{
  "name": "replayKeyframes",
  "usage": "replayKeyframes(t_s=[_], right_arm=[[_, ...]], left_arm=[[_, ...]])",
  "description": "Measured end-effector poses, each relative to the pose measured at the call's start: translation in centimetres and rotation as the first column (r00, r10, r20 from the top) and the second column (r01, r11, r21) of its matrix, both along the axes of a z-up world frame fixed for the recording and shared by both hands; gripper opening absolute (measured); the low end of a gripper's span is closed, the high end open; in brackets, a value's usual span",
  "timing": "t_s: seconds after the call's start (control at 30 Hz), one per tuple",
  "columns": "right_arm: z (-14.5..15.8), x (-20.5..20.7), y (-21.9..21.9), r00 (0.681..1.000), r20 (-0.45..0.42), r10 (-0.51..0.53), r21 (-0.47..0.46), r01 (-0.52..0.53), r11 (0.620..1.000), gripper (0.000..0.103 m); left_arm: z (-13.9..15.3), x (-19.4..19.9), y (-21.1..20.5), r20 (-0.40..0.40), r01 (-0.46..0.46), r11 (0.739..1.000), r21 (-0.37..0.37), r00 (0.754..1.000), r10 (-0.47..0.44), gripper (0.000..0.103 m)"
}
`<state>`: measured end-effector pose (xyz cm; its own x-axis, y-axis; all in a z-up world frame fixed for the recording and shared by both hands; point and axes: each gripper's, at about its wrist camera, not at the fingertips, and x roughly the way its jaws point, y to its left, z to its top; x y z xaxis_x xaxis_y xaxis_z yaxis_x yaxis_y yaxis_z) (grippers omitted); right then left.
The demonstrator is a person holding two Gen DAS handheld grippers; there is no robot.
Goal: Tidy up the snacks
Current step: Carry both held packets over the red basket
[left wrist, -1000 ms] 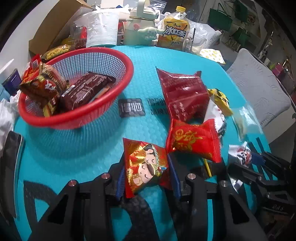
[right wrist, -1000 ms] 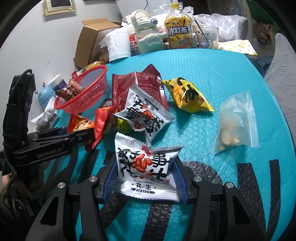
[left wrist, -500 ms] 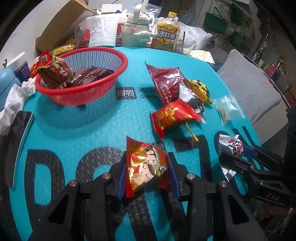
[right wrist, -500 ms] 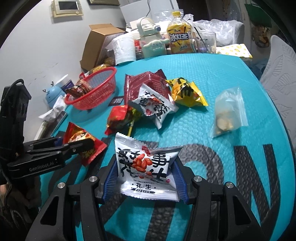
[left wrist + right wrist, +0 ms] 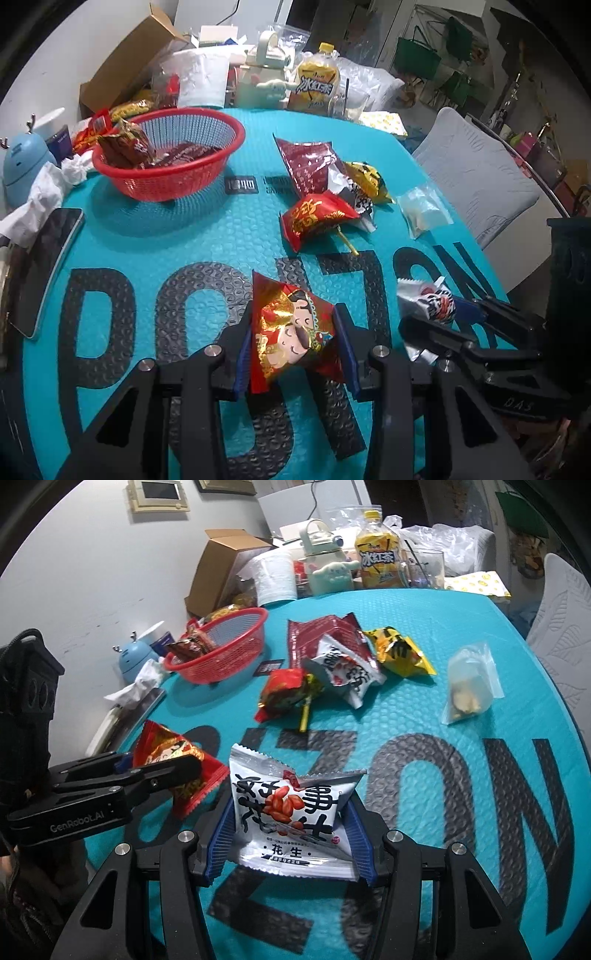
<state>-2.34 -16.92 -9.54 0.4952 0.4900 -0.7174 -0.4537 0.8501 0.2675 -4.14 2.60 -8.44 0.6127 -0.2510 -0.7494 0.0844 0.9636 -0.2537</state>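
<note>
1. Tongs on the left point(image 5: 295, 343) pinch a red and gold snack packet point(image 5: 291, 332) with a cartoon figure on it, the blue pads pressed on both its sides, above the teal desk point(image 5: 166, 236).
2. Tongs on the right point(image 5: 291, 823) pinch a white peanut packet point(image 5: 291, 812) the same way; in that view the left tongs show just to the left with their red packet.
3. Ahead of the left tongs and off to the left stands the red basket point(image 5: 170, 155), with dark brown packets point(image 5: 125, 147) inside and over its rim.
4. Ahead of both tongs, between them and the basket's far side, lies a loose heap: a small red packet point(image 5: 317, 218), a dark red bag point(image 5: 306, 162), a white packet point(image 5: 343, 668) and a yellow packet point(image 5: 399, 653), touching one another.
5. A clear zip bag point(image 5: 472, 679) lies apart, to the right of the heap.
</note>
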Motion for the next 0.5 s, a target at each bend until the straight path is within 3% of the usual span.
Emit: replayKeyframes(t_s=[0.5], right_arm=[[3.8, 1.5, 3.8, 0.986, 0.093, 0.135, -0.008, -0.134, 0.991, 0.055]], left_arm=[[3.9, 0.9, 2.7, 0.111, -0.045, 0.999, -0.010, 0.993, 0.045, 0.039]])
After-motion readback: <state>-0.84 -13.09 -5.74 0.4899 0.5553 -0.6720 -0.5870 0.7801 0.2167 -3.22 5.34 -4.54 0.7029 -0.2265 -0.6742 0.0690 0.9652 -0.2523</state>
